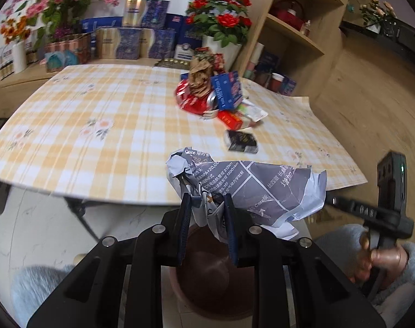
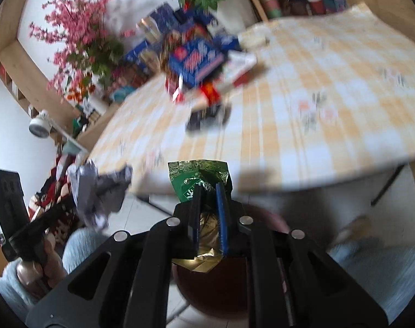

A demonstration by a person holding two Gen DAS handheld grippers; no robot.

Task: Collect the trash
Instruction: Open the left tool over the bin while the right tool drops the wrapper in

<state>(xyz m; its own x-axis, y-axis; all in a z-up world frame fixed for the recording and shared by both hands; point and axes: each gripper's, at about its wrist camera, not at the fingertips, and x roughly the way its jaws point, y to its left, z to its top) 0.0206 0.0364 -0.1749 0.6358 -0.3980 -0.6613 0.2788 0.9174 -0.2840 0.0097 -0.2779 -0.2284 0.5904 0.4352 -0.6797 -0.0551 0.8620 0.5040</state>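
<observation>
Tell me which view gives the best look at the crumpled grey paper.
The left wrist view. The crumpled grey paper fills the centre there, sharp enough to show its print, pinched in the left hand-held gripper above a brown bin. In the right wrist view it is small, blurred, and off at the left edge.

Trash pile (image 1: 215, 93) on table (image 1: 98, 114) far side, bin (image 1: 212, 281) below near edge, shelf (image 1: 292, 22) behind rt.

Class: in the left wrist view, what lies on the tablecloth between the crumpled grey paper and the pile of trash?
A small black packet lies between the crumpled grey paper, held in the left claw, and the pile of trash; otherwise bare tablecloth.
</observation>
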